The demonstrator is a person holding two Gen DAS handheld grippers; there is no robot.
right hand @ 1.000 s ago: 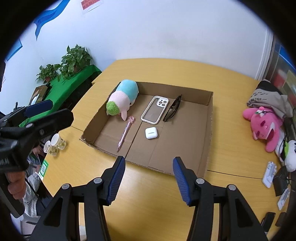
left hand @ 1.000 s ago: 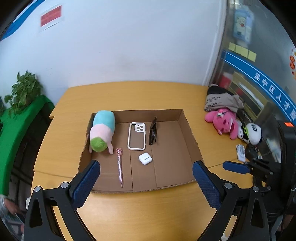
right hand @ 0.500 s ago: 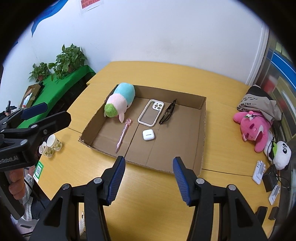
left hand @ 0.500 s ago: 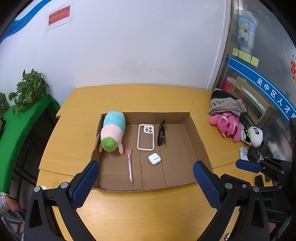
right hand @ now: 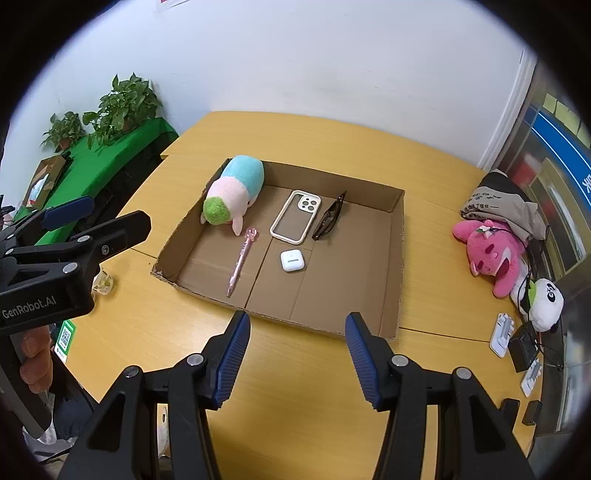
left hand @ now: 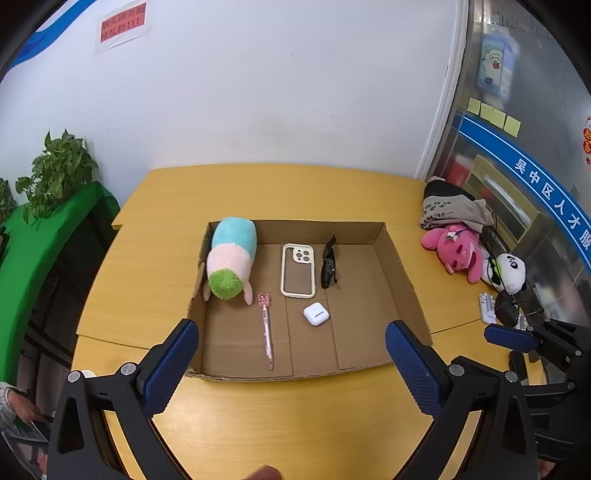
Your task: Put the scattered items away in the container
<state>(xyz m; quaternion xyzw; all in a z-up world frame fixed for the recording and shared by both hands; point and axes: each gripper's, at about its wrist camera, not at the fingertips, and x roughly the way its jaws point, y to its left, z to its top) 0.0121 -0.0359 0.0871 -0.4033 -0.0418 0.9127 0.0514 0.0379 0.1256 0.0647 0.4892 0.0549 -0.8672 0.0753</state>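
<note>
Pen [left hand: 266, 328] left of earbud case [left hand: 316, 314]

A: From my screen I read "GenRobot.AI" in white on the black body of the left gripper [right hand: 62, 218], seen through the right wrist camera. Anything else legible on your side?

B: The blue band [left hand: 546, 192] across the glass partition carries white Chinese characters; I make out 吴中区人才服 before it runs out of view

A: And the red notice [left hand: 123, 23] high on the white wall?

B: Two lines of dark characters ending in three exclamation marks; I can't read the characters themselves

A: I see a green sticker [right hand: 65, 336] with a QR code at the table edge; its small print is too tiny. The grey bag [right hand: 498, 205] has printed lines, unreadable too
</note>
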